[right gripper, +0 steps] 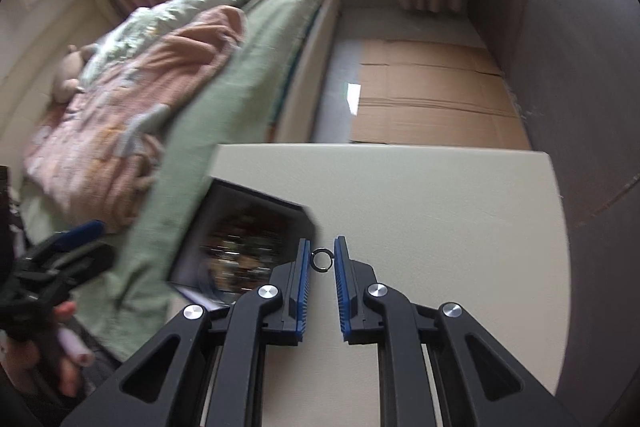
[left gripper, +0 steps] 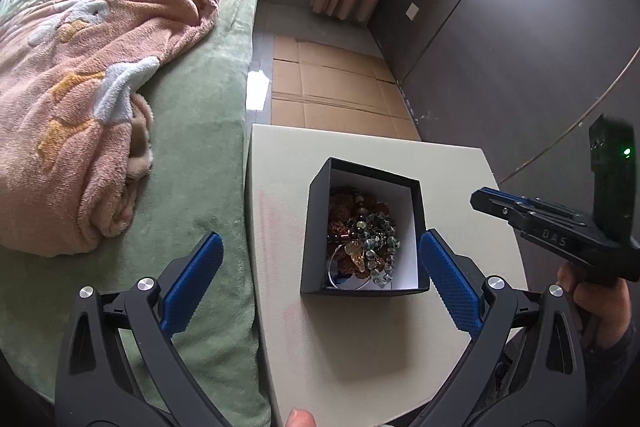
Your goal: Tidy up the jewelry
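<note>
A black box (left gripper: 316, 227) with a white inside stands on the cream table (left gripper: 460, 167). It holds a tangle of bead bracelets and other jewelry (left gripper: 360, 239). My left gripper (left gripper: 320, 239) is wide open above the box's near side and grips nothing. In the right wrist view my right gripper (right gripper: 322, 245) is shut on a small dark ring (right gripper: 322, 261), held above the table (right gripper: 440, 207) just right of the blurred box (right gripper: 208, 219). From the left wrist view the right gripper (left gripper: 480, 197) shows at the right edge, lifted above the table.
A bed (left gripper: 192, 147) with a green cover and a pink blanket (left gripper: 80, 67) runs along the table's left side. Flattened cardboard (left gripper: 332, 87) lies on the floor beyond the table. A dark wall (left gripper: 500, 47) stands to the right. A hand (left gripper: 596, 307) holds the right gripper.
</note>
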`<state>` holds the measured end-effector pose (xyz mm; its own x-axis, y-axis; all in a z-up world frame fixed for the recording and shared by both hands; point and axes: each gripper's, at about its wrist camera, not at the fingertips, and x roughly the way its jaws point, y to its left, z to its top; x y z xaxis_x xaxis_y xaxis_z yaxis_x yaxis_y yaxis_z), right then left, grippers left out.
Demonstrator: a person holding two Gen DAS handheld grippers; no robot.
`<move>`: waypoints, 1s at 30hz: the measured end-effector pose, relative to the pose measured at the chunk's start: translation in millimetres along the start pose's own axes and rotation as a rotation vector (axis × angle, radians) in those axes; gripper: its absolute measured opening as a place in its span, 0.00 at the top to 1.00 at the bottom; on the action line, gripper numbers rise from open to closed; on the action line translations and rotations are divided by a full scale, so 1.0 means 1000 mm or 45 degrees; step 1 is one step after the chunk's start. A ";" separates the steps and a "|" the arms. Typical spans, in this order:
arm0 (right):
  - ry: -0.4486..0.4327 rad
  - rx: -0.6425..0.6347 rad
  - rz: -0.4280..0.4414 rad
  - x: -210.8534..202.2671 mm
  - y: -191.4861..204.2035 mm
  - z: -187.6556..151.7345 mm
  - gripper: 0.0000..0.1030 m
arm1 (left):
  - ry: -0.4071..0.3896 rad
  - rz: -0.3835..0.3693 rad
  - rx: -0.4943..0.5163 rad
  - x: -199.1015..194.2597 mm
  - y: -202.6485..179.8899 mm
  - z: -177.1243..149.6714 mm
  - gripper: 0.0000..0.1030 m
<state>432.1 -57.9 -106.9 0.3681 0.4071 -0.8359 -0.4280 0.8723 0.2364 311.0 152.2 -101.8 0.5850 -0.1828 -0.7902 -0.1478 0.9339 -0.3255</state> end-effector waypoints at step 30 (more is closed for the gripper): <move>-0.278 0.062 0.016 -0.130 0.001 -0.076 0.08 | -0.219 0.025 0.146 -0.106 -0.055 -0.043 0.05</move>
<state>321.4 -130.5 -35.2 0.5349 0.4626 -0.7070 -0.3955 0.8766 0.2743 223.0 107.2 -21.9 0.7121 -0.1183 -0.6921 -0.0742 0.9675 -0.2417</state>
